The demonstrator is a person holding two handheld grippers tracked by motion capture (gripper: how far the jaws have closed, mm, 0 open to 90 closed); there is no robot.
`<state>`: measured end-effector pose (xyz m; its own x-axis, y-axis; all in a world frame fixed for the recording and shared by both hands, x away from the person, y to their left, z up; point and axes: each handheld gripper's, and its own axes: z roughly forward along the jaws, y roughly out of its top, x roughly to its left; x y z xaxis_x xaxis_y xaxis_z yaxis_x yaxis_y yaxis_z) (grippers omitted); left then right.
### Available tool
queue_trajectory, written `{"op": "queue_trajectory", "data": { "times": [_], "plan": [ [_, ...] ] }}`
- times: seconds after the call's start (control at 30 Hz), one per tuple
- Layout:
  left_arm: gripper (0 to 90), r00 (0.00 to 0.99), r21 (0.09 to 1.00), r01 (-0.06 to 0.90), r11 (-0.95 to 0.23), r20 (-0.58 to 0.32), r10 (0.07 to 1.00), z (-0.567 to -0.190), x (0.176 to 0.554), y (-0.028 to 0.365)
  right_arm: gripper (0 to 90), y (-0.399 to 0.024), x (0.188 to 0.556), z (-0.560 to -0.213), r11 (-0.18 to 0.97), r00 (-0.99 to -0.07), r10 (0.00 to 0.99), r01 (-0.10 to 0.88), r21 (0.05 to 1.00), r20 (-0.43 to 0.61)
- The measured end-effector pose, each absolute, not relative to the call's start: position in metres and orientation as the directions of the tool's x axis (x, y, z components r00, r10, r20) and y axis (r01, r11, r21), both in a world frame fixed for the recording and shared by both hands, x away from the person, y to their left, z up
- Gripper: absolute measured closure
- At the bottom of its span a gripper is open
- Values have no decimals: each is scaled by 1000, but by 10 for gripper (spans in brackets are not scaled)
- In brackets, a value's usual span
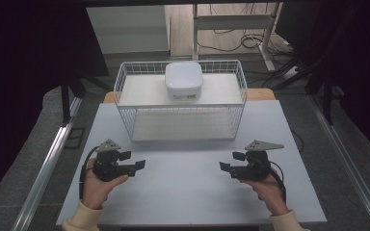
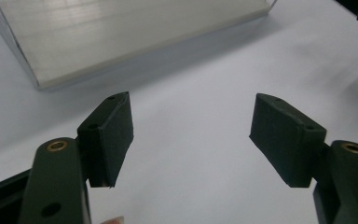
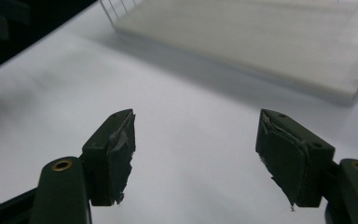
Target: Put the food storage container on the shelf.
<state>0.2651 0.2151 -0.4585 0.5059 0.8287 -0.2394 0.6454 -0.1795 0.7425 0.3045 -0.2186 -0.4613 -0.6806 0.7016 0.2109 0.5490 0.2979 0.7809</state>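
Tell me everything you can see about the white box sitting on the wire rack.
The white box is squarish with rounded corners and a smooth, matte, plastic-looking surface. Its top looks like a closed lid, and a small dark label or marking shows low on its front face, too small to read. It stands upright on the upper shelf of the white wire rack, near the middle, toward the back. Only the shelf touches it; both grippers are apart from it, nearer the person.

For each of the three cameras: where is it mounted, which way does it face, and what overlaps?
High view: above the person's side, looking forward and down at the table, wire rack and white container; both hands show.
Left gripper view: on the left hand-held gripper, facing the rack's bottom shelf.
Right gripper view: on the right hand-held gripper, likewise.
Shared: tabletop and rack.
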Motion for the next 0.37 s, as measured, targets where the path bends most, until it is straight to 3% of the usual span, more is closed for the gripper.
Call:
{"op": "queue_trajectory", "data": {
  "times": [0.37],
  "plan": [
    [276, 499, 747, 643, -171, -239, 833, -460, 264, 221, 273, -223, 300, -458, 290, -684, 715, 479, 829, 145]
  ]
}}
